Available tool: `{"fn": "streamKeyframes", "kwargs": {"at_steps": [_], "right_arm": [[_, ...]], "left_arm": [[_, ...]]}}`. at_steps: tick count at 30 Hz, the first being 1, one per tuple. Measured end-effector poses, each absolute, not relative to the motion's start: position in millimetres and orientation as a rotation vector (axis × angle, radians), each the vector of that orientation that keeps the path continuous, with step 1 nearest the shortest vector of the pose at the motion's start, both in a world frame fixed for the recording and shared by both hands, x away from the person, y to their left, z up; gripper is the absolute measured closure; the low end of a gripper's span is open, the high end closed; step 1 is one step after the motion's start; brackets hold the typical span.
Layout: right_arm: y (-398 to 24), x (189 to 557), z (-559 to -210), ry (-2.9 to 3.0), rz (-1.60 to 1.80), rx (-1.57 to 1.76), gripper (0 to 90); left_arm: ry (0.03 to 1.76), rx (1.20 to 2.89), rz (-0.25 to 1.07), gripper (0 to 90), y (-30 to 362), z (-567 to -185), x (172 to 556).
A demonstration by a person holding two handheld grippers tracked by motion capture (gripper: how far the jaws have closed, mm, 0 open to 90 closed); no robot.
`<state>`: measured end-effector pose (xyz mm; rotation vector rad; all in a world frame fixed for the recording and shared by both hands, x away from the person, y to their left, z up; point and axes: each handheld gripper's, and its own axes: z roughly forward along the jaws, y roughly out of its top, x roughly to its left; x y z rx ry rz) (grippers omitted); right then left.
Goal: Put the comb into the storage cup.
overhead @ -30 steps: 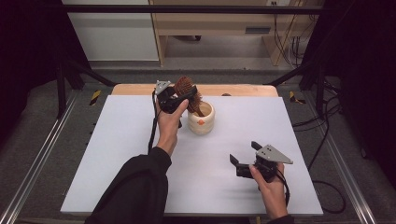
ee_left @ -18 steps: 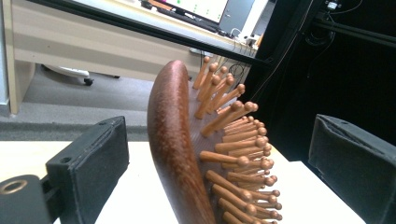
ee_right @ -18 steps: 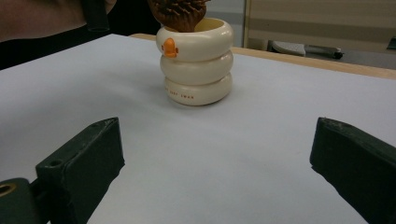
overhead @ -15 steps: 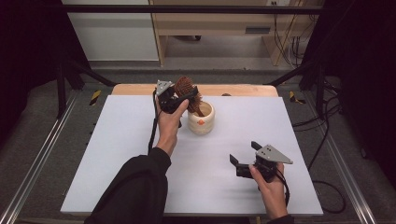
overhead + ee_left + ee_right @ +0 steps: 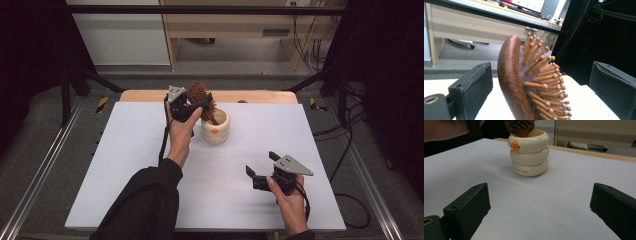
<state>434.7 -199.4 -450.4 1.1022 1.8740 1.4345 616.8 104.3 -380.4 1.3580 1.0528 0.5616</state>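
Note:
A brown wooden hairbrush (image 5: 199, 94) stands handle-down in a cream ringed cup (image 5: 215, 131) at the back middle of the white table. My left gripper (image 5: 198, 103) is raised at the brush head, open, with one jaw on either side of it. In the left gripper view the brush (image 5: 511, 75) stands between the wide-apart jaws, pins toward the right jaw, with a small gap beside the left jaw. My right gripper (image 5: 261, 165) hovers low near the front right, open and holding nothing. It faces the cup (image 5: 529, 155), which bears a small orange mark, and the brush (image 5: 520, 127).
The white table top (image 5: 125, 165) spreads wide on both sides of the cup. A wooden strip (image 5: 260, 96) runs along its far edge. Metal rails (image 5: 45, 165) flank the table, and cables (image 5: 345, 150) lie on the floor at the right.

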Motion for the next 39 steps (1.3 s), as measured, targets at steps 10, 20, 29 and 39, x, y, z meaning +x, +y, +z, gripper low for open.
{"fn": "streamKeyframes", "kwargs": {"at_steps": [10,20,29,39], "right_arm": [[-198,435,-451,1.878,1.434,1.098,3.1],[-198,435,-451,1.88,1.435,1.098,3.1],[-197,435,-451,1.885,1.434,1.093,3.1],[-196,434,-451,1.889,1.435,1.088,3.1]], "left_arm": [[1.051,1.366,0.576,4.4,106,-379,615],[1.056,1.378,0.574,4.0,106,-382,613],[1.037,1.384,0.608,4.1,108,-378,604],[1.037,1.396,0.63,4.2,112,-378,597]]}}
